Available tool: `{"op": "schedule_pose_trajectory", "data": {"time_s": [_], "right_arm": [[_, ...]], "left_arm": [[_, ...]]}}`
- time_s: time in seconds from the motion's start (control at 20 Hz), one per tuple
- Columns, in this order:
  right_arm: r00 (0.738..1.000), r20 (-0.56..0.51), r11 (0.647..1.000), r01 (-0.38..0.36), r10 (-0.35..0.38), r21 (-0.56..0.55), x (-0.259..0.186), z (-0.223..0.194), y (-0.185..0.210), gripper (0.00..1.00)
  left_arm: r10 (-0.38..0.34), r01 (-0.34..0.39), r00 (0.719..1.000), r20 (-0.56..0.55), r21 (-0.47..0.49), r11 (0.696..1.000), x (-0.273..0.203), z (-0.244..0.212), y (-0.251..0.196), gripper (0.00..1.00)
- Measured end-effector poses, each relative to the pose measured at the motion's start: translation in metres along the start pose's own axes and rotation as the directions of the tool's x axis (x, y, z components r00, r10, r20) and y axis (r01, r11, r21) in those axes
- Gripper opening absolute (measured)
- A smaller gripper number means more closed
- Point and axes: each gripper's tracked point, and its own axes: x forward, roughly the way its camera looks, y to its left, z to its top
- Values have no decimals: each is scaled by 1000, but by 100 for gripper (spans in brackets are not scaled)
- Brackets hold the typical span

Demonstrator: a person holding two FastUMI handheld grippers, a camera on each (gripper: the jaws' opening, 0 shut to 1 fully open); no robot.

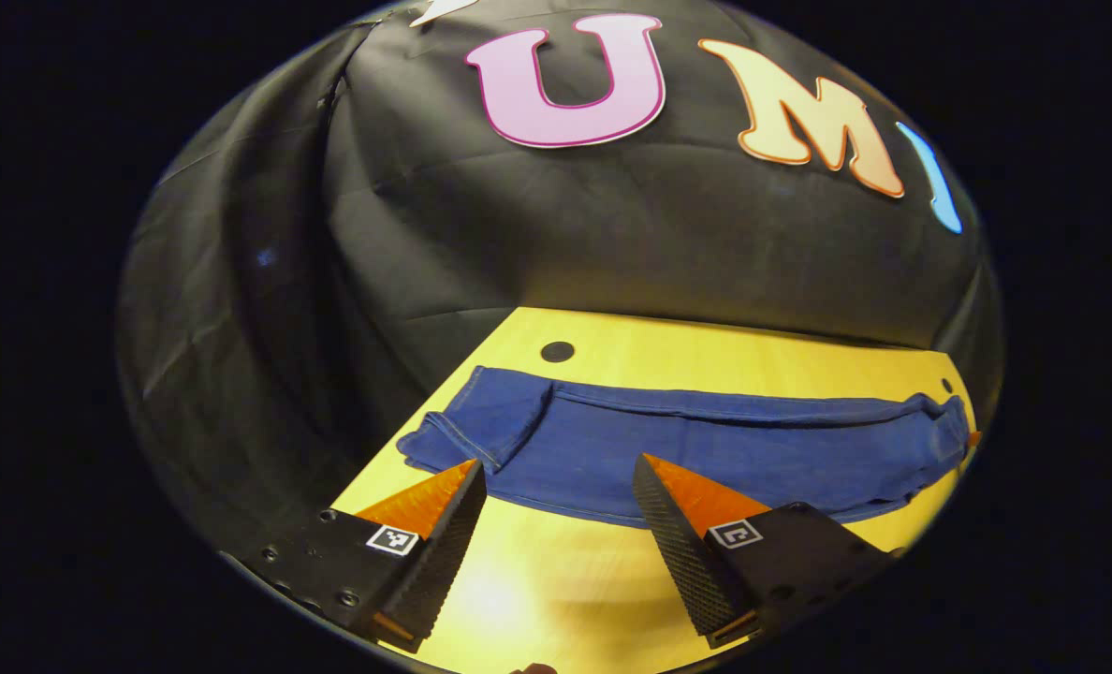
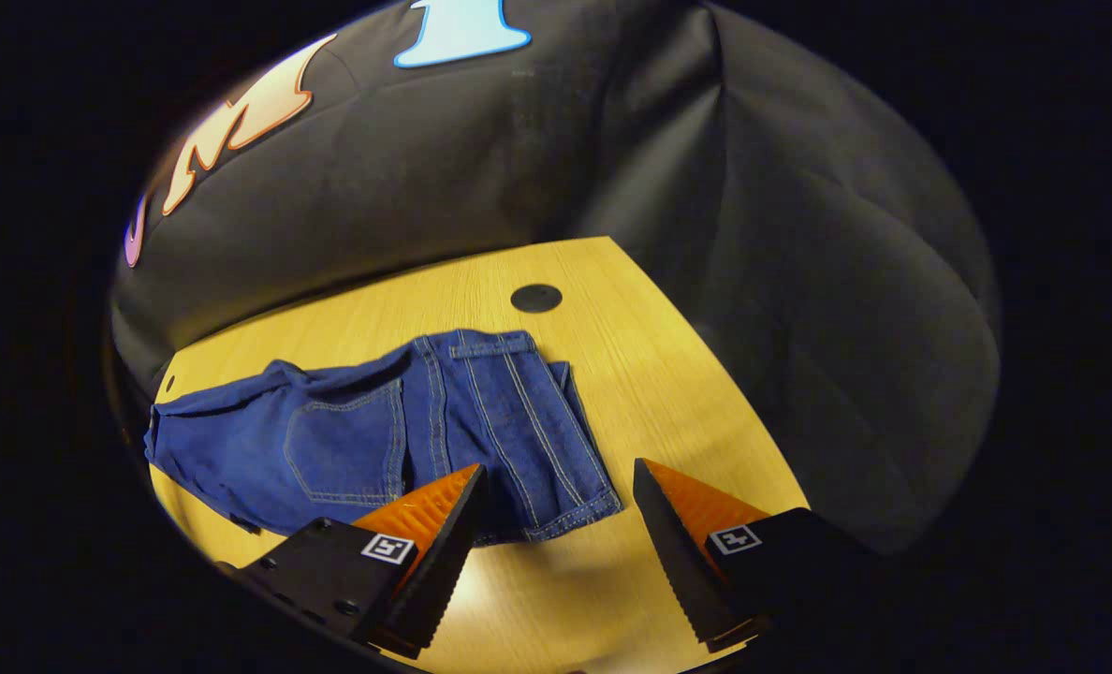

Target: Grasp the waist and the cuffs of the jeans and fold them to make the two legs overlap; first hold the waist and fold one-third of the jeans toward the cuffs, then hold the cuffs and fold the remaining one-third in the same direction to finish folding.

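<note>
Holding both tools wide apart and empty, I hover my left gripper (image 1: 559,461) and right gripper (image 2: 558,464) above the jeans (image 1: 696,449) lying flat on the table (image 1: 556,580).

We worked in staged recording booth, not home. Black cloth wall (image 1: 612,234) hung in loose folds behind and around yellow wood-grain table (image 2: 631,337) (round dark hole (image 2: 535,298) near its back edge). Strong light glared on tabletop; surroundings stayed dark. Only jeans (image 1: 706,449) lay on table.
</note>
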Motion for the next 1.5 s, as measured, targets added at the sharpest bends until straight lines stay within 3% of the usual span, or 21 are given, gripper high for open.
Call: {"op": "schedule_pose_trajectory", "data": {"time_s": [0.25,0.3,0.4,0.55,0.6,0.9,1.2,1.3,1.5], "right_arm": [[1000,-17,999,-26,27,36,9,-12,0,99],[999,-11,998,-31,32,62,11,-13,0,95],[999,15,994,-44,42,104,11,-12,0,98],[997,43,995,-66,63,75,11,-12,2,95],[996,39,992,-88,85,94,10,-15,8,91],[993,53,987,-115,110,110,14,-12,19,36],[992,68,985,-119,111,128,12,-5,21,22],[993,72,992,-96,90,85,10,-4,22,11],[995,80,997,-55,51,49,2,5,25,11]], "left_arm": [[-19,17,999,35,50,999,-14,11,-7,96],[-23,21,999,40,55,998,-19,13,-9,95],[-19,16,999,46,56,998,-21,14,-9,96],[-21,19,999,47,46,999,-26,13,-13,95],[-18,16,999,45,43,999,-27,12,-14,95],[-5,4,999,35,22,1000,-38,4,-26,96],[-18,18,1000,15,5,1000,-45,-11,-51,95],[-39,39,999,0,-1,999,-46,-17,-64,96],[-67,67,998,-5,-29,997,-43,-20,-78,96]]}}
